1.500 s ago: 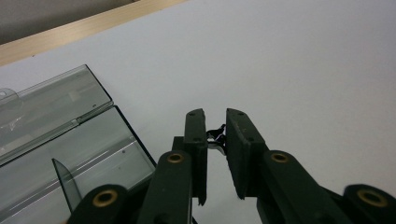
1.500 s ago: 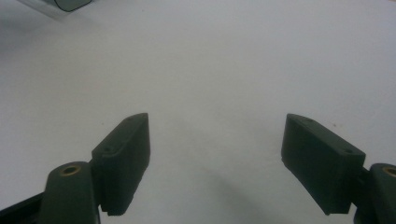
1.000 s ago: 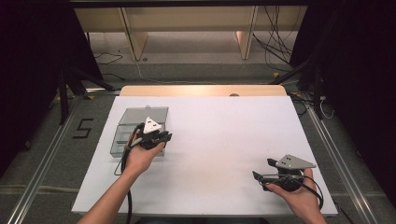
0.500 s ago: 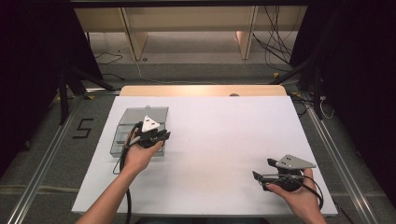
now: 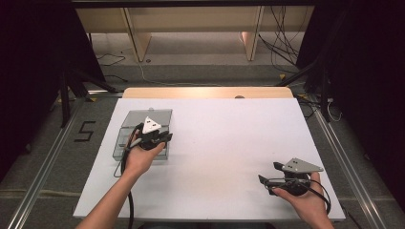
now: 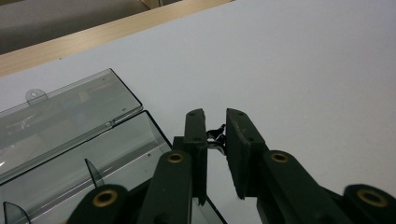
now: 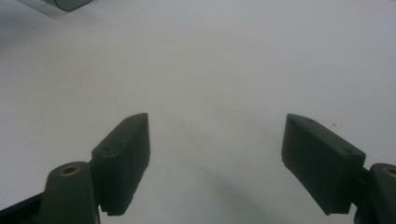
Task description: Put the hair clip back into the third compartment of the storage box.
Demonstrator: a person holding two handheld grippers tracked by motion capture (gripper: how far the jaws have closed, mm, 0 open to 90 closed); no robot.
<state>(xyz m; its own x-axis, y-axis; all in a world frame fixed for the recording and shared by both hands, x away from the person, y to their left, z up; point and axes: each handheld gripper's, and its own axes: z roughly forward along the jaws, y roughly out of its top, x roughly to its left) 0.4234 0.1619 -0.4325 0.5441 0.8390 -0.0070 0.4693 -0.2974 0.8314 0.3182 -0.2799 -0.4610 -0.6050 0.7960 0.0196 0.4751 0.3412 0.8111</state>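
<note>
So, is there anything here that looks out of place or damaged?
Nothing stands out. The clear plastic box lies open and flat near the white table's left edge. The left gripper pinches a small dark metal piece beside the box. The right gripper is open above bare table.

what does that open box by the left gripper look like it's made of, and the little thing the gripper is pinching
The box looks like smoke-tinted transparent plastic: the table shows through its glossy lid and dividers. The small item in the left gripper looks like shiny metal, judging by bright glints, though it is too small to tell for sure.
</note>
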